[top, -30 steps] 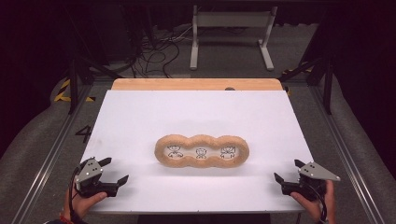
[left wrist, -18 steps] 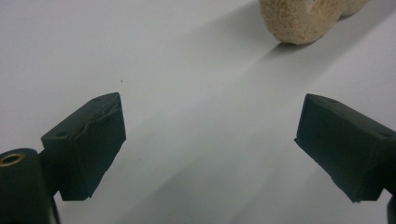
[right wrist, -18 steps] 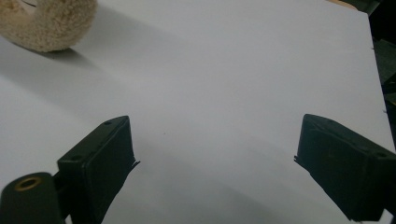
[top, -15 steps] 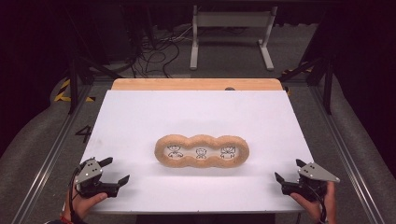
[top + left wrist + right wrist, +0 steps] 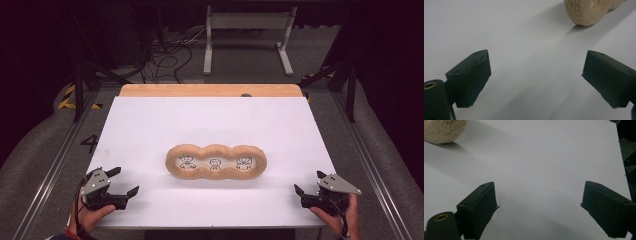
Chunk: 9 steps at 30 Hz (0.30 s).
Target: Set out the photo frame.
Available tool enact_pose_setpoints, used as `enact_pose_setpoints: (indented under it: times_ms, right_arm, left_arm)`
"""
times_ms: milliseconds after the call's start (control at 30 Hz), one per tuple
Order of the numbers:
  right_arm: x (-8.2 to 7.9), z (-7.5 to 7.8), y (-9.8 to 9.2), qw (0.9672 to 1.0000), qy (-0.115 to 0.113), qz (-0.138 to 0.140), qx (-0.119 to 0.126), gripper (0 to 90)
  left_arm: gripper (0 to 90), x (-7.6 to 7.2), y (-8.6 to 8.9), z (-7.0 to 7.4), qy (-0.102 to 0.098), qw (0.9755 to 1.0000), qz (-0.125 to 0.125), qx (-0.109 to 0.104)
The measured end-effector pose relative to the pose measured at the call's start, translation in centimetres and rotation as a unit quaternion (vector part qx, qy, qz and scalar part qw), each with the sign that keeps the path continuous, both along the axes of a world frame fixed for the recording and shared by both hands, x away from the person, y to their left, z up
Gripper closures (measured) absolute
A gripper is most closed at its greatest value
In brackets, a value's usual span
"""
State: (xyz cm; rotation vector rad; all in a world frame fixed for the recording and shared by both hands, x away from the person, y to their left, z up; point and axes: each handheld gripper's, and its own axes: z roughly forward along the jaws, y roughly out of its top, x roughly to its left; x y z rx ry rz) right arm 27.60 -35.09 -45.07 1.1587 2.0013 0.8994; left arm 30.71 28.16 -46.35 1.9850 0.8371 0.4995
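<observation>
A three-lobed foam frame (image 5: 216, 162) lies mid-table on white board (image 5: 150, 125). Left gripper (image 5: 125, 191) and right gripper (image 5: 304, 192) rest near the front corners, jaws spread (empty). The light frame might skid if nudged from one side.

— Where did the high view sit?
— Above the near edge, facing forward and down over the table (image 5: 150, 130).
— And the gripper views?
— Low, close to the sheet; both caught the ring (image 5: 584, 12) ends.
</observation>
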Motion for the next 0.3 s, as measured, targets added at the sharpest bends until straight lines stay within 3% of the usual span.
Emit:
enact_pose_setpoints:
  times_ms: [300]
  right_arm:
    - [-0.02,-0.3,0.19,0.9999,0.006,0.006,-0.006,10.2]
  left_arm:
    - [8.2,0.33,-0.34,-0.05,0.006,1.0,0.0,0.001]
